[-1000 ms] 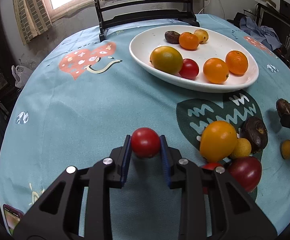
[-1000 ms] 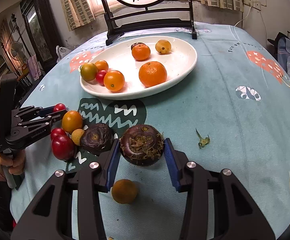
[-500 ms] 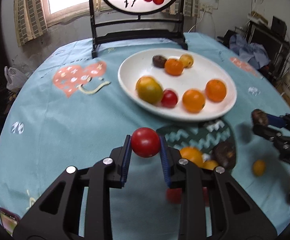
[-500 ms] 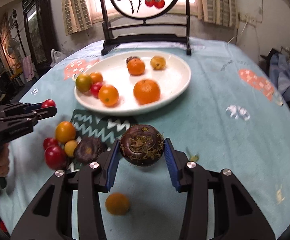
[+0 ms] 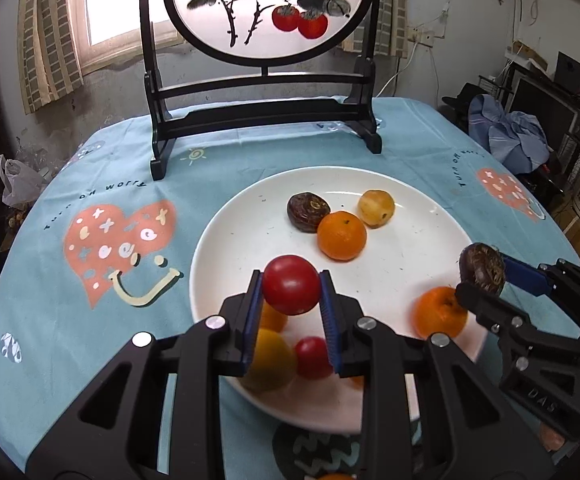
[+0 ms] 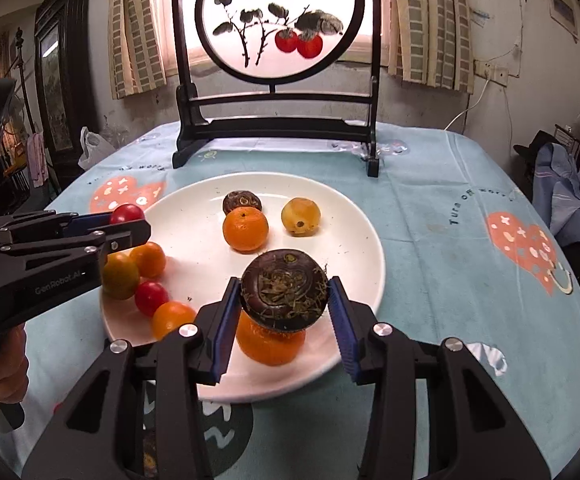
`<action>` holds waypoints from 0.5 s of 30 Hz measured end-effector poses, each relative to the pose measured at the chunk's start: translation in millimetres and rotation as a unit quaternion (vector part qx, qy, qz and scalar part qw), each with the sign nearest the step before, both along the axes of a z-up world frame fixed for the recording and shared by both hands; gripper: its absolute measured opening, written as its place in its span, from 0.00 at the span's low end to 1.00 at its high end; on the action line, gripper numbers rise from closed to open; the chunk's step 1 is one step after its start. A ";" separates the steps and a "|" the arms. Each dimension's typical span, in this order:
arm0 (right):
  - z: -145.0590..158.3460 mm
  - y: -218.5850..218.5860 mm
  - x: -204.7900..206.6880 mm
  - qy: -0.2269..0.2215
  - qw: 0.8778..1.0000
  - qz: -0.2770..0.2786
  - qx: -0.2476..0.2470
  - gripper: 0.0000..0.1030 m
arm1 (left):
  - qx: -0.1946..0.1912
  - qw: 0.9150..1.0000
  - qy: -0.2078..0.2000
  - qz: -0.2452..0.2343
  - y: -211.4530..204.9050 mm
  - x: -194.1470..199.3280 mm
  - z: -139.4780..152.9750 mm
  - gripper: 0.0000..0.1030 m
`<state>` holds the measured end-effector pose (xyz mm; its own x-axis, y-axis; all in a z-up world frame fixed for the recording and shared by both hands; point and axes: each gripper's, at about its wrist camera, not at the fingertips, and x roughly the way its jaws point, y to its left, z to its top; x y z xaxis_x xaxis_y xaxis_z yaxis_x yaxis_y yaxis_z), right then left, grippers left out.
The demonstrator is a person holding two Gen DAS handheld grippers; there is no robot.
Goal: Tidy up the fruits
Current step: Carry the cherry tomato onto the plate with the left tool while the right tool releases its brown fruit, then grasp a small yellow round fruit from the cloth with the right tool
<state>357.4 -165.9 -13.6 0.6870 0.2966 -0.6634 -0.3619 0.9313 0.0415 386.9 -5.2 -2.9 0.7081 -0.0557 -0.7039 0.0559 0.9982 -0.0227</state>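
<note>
Above a large white oval ceramic plate [image 6: 374, 256] on a round table under a light-blue printed cloth [image 6: 450, 264]: left black two-finger gripper [image 5: 291, 290] clamped on a small round red tomato [image 5: 291, 290] near the plate's 7 o'clock edge; right black two-finger gripper [image 6: 284, 292] closed around a dark brown, fibrous round water chestnut [image 6: 284, 290], hovering at 5 o'clock over an orange mandarin [image 6: 269, 346]. Behind, at 12 o'clock, a dark wooden stand with a round painted screen [image 6: 279, 20].
</note>
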 end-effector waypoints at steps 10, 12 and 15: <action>16.9 -2.1 -27.4 -0.024 1.000 0.013 -0.001 0.58 | 0.035 0.998 -0.034 0.042 5.1 -29.3 19.8 0.83; 21.3 -7.3 -43.4 -0.028 0.999 0.020 0.008 0.58 | 0.042 0.997 -0.041 0.057 8.0 -45.6 25.1 0.87; 19.7 -15.2 -64.8 -0.022 0.999 0.027 0.022 0.58 | 0.040 0.996 -0.042 0.069 14.5 -74.3 23.8 0.89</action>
<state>292.7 -181.1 6.1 0.6983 0.3621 -0.6175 -0.4134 0.9082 0.0651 312.7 9.4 20.9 0.7616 0.1002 -0.6402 -0.0843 0.9949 0.0554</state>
